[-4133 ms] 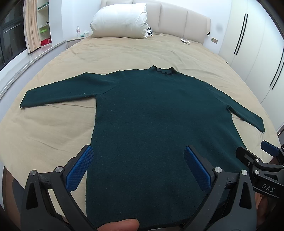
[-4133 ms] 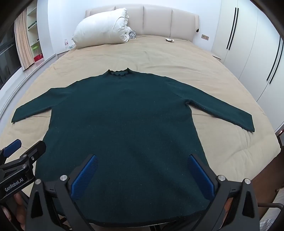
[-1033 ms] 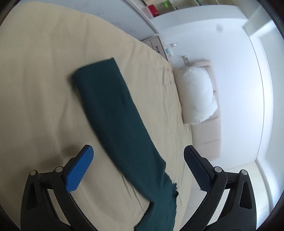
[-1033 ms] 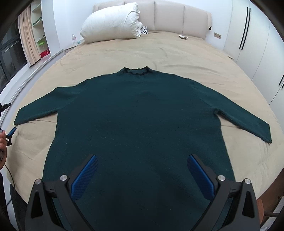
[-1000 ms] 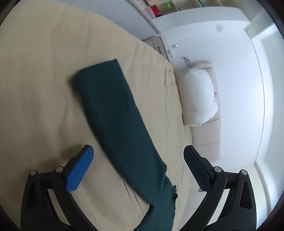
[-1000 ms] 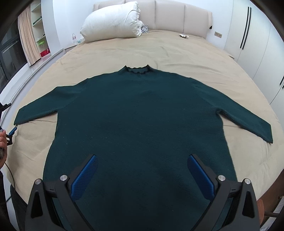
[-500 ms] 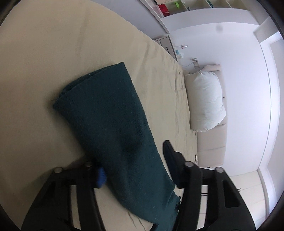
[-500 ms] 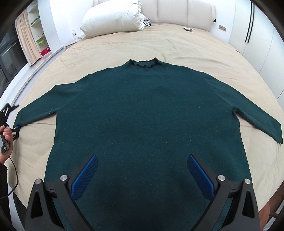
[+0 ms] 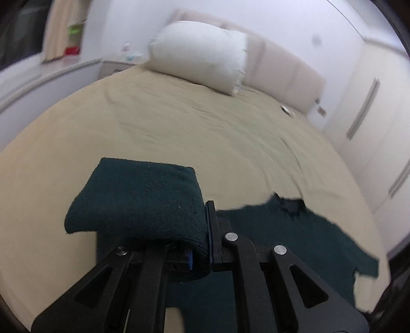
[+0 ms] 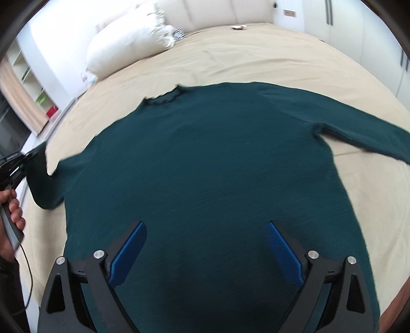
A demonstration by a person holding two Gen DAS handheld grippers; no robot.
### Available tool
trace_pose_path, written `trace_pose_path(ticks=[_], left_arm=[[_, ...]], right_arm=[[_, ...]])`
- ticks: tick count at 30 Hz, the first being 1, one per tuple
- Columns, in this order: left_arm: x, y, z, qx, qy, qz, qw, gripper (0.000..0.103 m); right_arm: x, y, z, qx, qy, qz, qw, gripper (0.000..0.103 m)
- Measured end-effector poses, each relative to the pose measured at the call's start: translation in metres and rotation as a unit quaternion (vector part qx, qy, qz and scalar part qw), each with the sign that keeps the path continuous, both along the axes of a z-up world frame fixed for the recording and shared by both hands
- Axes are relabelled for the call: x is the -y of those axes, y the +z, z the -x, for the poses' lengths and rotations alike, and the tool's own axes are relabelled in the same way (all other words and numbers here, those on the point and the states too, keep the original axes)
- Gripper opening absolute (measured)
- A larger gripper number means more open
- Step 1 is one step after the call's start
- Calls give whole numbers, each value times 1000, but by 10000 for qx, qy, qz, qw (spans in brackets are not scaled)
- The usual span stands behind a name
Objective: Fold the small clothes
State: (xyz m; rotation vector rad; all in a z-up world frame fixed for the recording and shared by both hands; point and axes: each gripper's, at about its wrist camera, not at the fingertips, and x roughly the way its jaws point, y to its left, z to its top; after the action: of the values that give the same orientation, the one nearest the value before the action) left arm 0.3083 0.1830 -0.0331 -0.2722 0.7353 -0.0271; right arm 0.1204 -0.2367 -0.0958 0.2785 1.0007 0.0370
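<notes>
A dark green sweater (image 10: 210,166) lies flat on the beige bed (image 10: 269,59), collar toward the headboard. My left gripper (image 9: 201,253) is shut on the cuff of its left sleeve (image 9: 138,199) and holds it lifted off the bed; the sweater's body (image 9: 294,238) lies beyond. In the right wrist view the left gripper (image 10: 12,164) shows at the left edge with the raised sleeve (image 10: 42,184). My right gripper (image 10: 205,251) is open and empty above the sweater's lower body. The right sleeve (image 10: 366,135) lies flat.
A large white pillow (image 10: 128,41) rests against the padded headboard (image 10: 225,12). A small object (image 10: 238,27) lies on the bed near the headboard. White wardrobes (image 9: 379,107) stand on the right, shelves and a curtain (image 10: 23,94) on the left.
My left gripper has shut on the left sleeve cuff, lifted it off the bed and swung toward the sweater's body. My right gripper has moved closer over the sweater and tilted.
</notes>
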Motion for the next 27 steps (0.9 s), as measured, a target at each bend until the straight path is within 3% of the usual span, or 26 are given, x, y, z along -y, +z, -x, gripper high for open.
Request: trace_pose_path(ticks=[2,3,5,6,8,9,14,16,19,20,21,23,24,25,26,27], left_arm=[[79,-15,-9,-53,-671,-870,9939,6],[117,-29,-9,-46,-959,-1422,9852,6],[181,-64,-4,-63,-1394,-2489,9584,6],[201,-86,-5,-219,-1576,-2753,9481,6],[222,-113,2,-503,-1716,-2991,9373,7],[236,-117,27,-454,-1699,-3090,9347,7],[237,-124,36,-230,-1739,-3264,9288,7],[239,-132,41,-171,-1868,-3657,9116,7],[247,-144,50,-47,-2022,-4321,8789,7],[249,-144,51,-21,-2010,-4340,8782,7],[242,-141,45,-50,-1864,-4285,8841,8],[235,-130,25,-133,-1382,-4016,9052,8],[238,-127,20,-90,-1425,-4111,9003,8],[261,-133,24,75,-1809,-4706,8636,8],[288,-141,33,163,-2194,-5392,8130,8],[309,-163,43,260,-2664,-6085,7471,4]], right_arm=[[16,-2,-5,34,-133,-127,9998,96],[28,-4,-9,45,-230,-221,9995,96],[41,-8,-16,33,-302,-369,9989,96],[49,-11,-21,26,-301,-495,9983,95],[56,-15,-29,5,-234,-669,9975,95],[58,-17,-37,-19,-149,-801,9967,95],[48,-28,-91,-134,315,-1587,9867,94],[35,-24,-112,-118,516,-1580,9860,91],[13,-1,-137,69,967,-1382,9857,90],[8,8,-141,170,1070,-1296,9856,90],[6,23,-146,353,1158,-1215,9852,90],[11,42,-149,584,1110,-1192,9849,90],[18,47,-151,669,1002,-1190,9856,90],[26,49,-151,714,897,-1182,9863,90],[33,51,-151,744,792,-1149,9874,90],[42,51,-150,772,658,-1047,9893,90]])
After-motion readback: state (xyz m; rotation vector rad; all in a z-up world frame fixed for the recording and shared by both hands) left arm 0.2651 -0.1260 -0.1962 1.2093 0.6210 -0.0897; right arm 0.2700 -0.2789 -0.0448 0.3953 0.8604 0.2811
